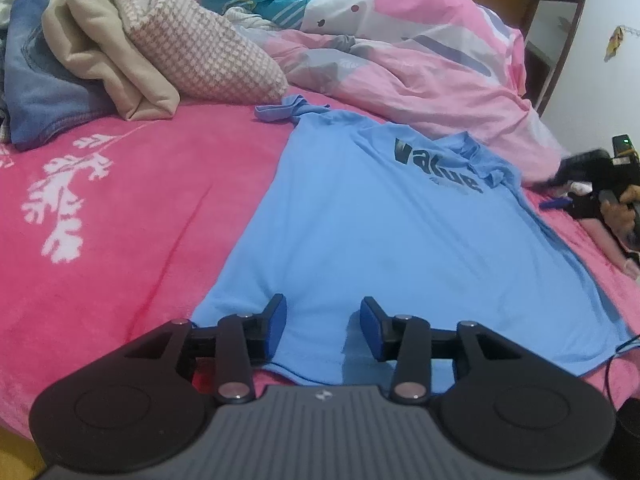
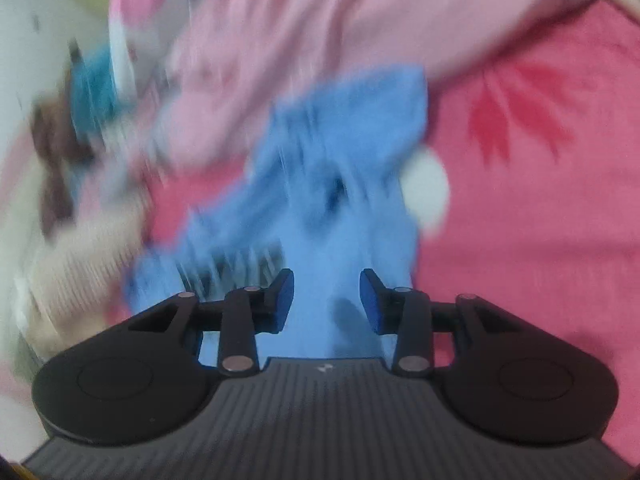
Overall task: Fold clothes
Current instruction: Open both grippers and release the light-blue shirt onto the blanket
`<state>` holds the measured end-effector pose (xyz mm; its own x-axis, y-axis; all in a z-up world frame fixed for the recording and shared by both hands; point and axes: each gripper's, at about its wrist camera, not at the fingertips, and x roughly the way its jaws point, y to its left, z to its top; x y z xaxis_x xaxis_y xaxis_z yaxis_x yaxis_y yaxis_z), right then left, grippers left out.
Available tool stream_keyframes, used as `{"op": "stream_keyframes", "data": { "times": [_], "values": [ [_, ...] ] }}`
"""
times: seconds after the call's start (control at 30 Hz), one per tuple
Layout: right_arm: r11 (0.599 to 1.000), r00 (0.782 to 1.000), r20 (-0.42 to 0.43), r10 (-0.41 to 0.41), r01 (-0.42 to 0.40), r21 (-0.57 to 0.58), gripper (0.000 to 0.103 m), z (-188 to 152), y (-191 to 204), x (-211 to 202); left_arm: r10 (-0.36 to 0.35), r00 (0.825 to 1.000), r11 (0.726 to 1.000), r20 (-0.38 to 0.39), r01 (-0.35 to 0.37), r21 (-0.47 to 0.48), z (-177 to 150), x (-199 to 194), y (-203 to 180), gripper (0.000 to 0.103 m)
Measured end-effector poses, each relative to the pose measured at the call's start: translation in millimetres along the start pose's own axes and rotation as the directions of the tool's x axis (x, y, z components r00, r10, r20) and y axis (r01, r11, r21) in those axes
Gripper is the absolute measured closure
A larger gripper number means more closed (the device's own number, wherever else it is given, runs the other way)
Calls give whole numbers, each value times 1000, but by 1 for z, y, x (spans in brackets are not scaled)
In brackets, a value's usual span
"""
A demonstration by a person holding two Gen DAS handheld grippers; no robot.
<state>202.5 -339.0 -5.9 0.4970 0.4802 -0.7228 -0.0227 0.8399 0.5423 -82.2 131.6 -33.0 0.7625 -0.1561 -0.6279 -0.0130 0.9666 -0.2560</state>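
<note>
Shirt: while I watch through the left wrist camera, the blue T-shirt [image 1: 360, 240] lies spread flat on the bed, dark lettering up, its hem towards me and its collar at the far end.
Bed cover: I see a deep pink blanket [image 1: 120, 240] with a white leaf pattern under the shirt.
Left gripper [image 1: 324, 324]: I have it low over the shirt's near hem, jaws spread with a clear gap between the blue pads, and nothing is held between them.
Right gripper [image 2: 326, 302]: my right wrist view is badly blurred, but the jaws stand apart with blue cloth [image 2: 340, 200] showing through the gap; I cannot tell whether the pads touch the fabric.
Right side seen from the left camera: a hand [image 1: 616, 216] on the other black tool sits at the far right edge, near the shirt's collar end.
Far sleeve: one sleeve [image 1: 288, 110] lies bunched at the shirt's far left corner, just beside the checked cloth.
Laundry heap: beyond the shirt to the left I see piled clothes, namely a beige garment [image 1: 108, 68], a checked piece [image 1: 208, 52] and blue denim [image 1: 36, 88].
Duvet: a pale pink quilt [image 1: 420, 72] with grey and white patches is rumpled behind the shirt, touching its far edge.
Room: a wooden door frame [image 1: 560, 40] stands at the upper right.
</note>
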Motion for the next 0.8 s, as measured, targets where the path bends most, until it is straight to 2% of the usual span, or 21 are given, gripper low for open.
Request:
{"op": "stream_keyframes", "data": {
  "times": [0.07,0.17,0.2,0.27,0.33,0.4,0.47,0.57,0.67,0.73,0.77,0.8],
  "values": [
    [996,997,-40,-72,69,-55,69,-9,0,17,13,1000,1000,6,-13,18,-2,0,-4,61],
    [990,988,66,-140,139,29,89,10,-31,19,17,1000,1000,2,-17,23,-1,0,-5,61],
    [986,981,100,-164,158,61,90,17,-41,19,19,1000,1000,1,-19,25,-1,0,-6,61],
    [968,970,156,-184,152,198,87,29,-78,3,18,1000,1000,1,-18,23,-1,0,-5,61],
    [935,942,196,-274,212,284,86,25,-107,-24,18,1000,1000,0,-18,21,-1,0,-5,61],
    [924,931,224,-287,208,322,83,12,-131,-56,17,1000,1000,-1,-17,22,-1,0,-5,60],
    [923,944,226,-240,150,354,82,-9,-146,-89,15,1000,1000,-2,-15,26,-2,0,-6,57],
    [936,965,238,-110,20,352,80,-45,-145,-132,12,1000,1000,-8,-12,26,0,0,-6,56],
    [940,961,272,45,-132,314,74,-83,-131,-177,7,1000,1000,-12,-7,15,1,1,-5,56],
    [950,968,244,52,-123,288,67,-103,-124,-178,2,1000,1000,-16,-2,9,2,1,-4,56],
    [954,972,229,56,-119,274,59,-114,-121,-179,0,1000,1000,-19,0,6,2,1,-4,56],
    [958,975,215,59,-115,261,55,-124,-117,-179,-3,1000,1000,-21,3,3,2,1,-3,56]
  ]
}}
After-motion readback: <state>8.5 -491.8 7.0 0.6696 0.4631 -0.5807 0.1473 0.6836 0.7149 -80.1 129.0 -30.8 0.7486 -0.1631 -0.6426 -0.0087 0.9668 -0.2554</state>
